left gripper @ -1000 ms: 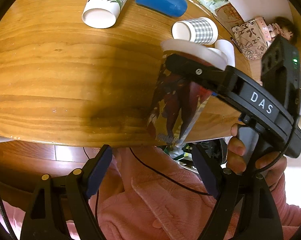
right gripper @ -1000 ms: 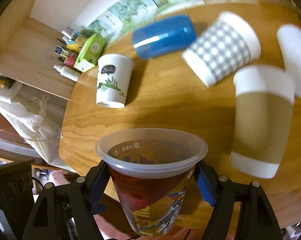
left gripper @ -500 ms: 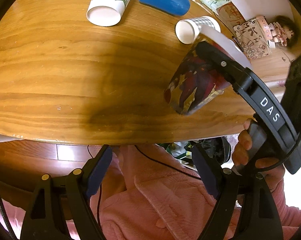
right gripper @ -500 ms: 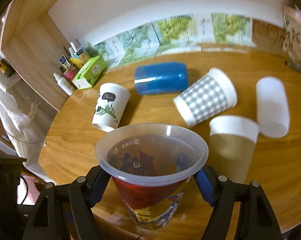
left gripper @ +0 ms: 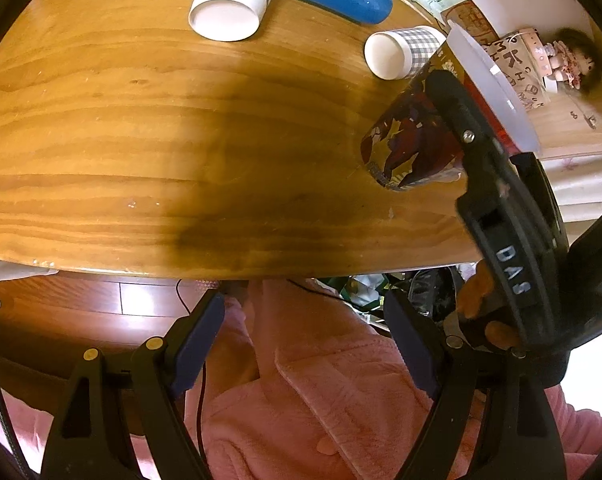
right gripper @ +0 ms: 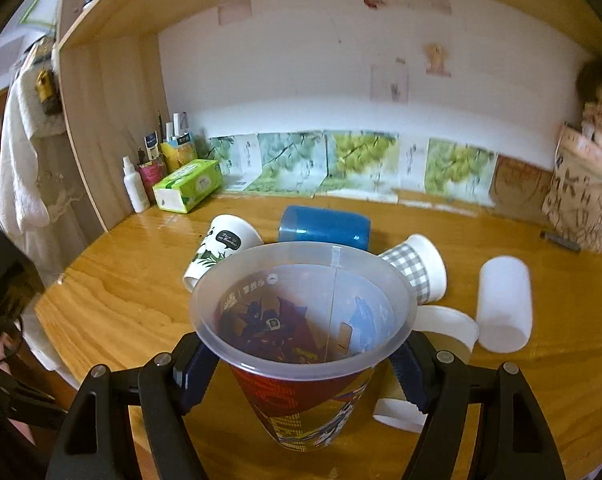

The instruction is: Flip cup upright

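My right gripper [right gripper: 301, 364] is shut on a clear plastic cup with a red and blue printed sleeve [right gripper: 301, 320]. The cup is mouth up, its base at or just above the wooden table [right gripper: 121, 300]. In the left wrist view the same cup [left gripper: 417, 136] tilts at the table's right side, clamped by the right gripper's black finger [left gripper: 461, 120]. My left gripper [left gripper: 305, 344] is open and empty, held off the table's near edge above a pink robe.
Other cups lie on their sides behind the held one: a white leaf-print cup [right gripper: 221, 248], a blue cup [right gripper: 325, 226], a grey checked cup [right gripper: 421, 268], a brown sleeved cup [right gripper: 437, 344] and a plain white cup [right gripper: 503, 304]. A green tissue box [right gripper: 189, 186] and bottles stand back left.
The right gripper has turned the printed cup from tilted to mouth up and lowered it toward the table, moving right in the left wrist view. The left gripper has stayed put.
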The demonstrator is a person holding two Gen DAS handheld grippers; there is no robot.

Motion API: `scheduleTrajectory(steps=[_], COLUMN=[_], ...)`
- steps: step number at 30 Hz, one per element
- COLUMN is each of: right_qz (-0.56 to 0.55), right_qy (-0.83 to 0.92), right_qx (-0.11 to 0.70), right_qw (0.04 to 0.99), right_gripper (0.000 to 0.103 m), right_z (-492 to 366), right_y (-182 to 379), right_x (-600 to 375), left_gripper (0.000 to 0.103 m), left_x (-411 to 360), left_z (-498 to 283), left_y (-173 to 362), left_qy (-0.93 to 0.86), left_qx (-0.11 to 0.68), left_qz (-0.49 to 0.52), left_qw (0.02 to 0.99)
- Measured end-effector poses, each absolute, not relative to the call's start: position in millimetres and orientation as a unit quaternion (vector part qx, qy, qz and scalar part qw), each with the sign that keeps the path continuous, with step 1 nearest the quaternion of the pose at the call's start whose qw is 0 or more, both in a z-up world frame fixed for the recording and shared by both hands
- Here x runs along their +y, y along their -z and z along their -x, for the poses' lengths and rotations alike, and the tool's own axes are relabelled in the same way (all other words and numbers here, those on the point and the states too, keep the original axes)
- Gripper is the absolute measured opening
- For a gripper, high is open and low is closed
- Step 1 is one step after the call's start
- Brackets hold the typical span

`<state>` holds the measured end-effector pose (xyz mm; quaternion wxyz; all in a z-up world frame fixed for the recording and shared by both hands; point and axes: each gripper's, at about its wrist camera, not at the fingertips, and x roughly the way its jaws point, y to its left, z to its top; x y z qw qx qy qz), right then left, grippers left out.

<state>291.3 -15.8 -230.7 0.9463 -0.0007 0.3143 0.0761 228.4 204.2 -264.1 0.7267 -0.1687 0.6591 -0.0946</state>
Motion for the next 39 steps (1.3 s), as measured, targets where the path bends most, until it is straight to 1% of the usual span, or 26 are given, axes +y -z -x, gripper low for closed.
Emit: scheduleTrajectory(steps=[2, 8, 21, 33, 39], right_qz=[0.024, 0.035, 0.002, 0.047, 0.049], right_qy=[-0.075, -0.092, -0.113, -0.140, -0.148], right_qx=[0.298, 0.281, 0.292, 0.315, 0.327], right_qw=[0.951, 0.955, 0.950, 0.938, 0.932], right_gripper=[0.077, 0.077, 0.077, 0.077, 0.077], right_z=[-286.4, -275.6, -265.3, -255.8, -257.6], right_y=[233.7, 242.9, 249.6, 248.8, 247.2], right_x=[-11.7, -5.5, -12.4, -7.2, -7.8], left_gripper=[0.084, 0.084, 0.084, 0.084, 0.084], left_x=[203.4, 200.8, 193.6, 193.7, 195.1], left_z=[-227.9, -225.3, -223.7, -216.9, -214.2], left_y=[265.0, 268.0, 272.6, 268.0, 265.8], left_qy=[0.092, 0.088, 0.096, 0.113, 0.122], left_qx=[0.662, 0.669, 0.677, 0.663, 0.660], left_qz=[0.166, 0.159, 0.143, 0.140, 0.143], left_qw=[0.725, 0.721, 0.716, 0.727, 0.727])
